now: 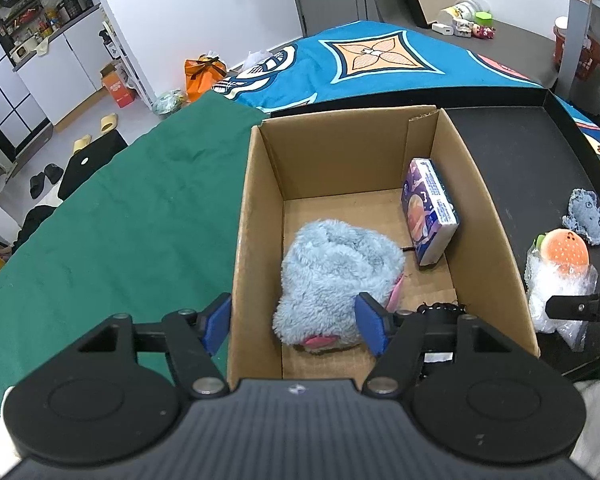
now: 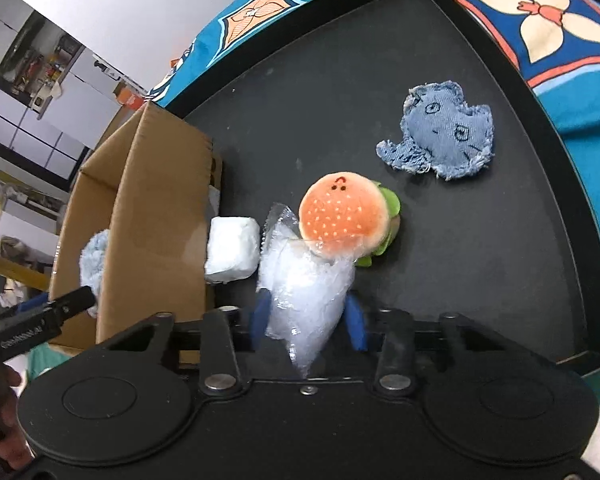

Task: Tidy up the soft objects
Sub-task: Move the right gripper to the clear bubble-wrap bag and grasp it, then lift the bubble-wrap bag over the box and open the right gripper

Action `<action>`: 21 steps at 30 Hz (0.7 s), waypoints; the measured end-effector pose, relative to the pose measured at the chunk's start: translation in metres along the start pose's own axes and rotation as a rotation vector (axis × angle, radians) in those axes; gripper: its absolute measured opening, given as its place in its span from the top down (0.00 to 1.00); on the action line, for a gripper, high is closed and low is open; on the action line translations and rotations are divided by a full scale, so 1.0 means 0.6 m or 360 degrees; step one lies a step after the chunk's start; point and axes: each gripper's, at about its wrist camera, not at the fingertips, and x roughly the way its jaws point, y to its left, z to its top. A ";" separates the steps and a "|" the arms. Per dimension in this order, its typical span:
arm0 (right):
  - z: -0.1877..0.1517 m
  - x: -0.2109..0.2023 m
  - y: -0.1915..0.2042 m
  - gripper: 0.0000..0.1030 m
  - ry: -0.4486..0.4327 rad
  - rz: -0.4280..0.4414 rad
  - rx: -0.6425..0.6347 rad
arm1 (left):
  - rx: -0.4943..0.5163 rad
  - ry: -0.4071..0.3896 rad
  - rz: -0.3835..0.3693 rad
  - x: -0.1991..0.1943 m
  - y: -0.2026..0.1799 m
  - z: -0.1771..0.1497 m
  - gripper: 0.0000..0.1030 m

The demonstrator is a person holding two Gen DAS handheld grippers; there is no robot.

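The crinkly plastic bag, lying on the black tray just right of the cardboard box, sits clamped between the right gripper's fingers, so lift gently, clearing the burger plush, while the left gripper hangs with fingers apart over the box.

The left wrist view looks steeply down into the cardboard box from close above. The right wrist view looks down at the black tray beside it. Both show the burger plush.
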 end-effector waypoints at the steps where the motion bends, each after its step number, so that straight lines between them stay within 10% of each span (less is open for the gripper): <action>1: 0.000 -0.002 0.001 0.68 0.0000 -0.0011 -0.0009 | 0.0003 0.0002 0.0003 0.000 -0.001 0.000 0.37; 21: 0.024 -0.051 0.024 0.74 -0.0214 -0.0100 -0.0165 | -0.0014 -0.0017 -0.0016 -0.004 0.004 -0.002 0.37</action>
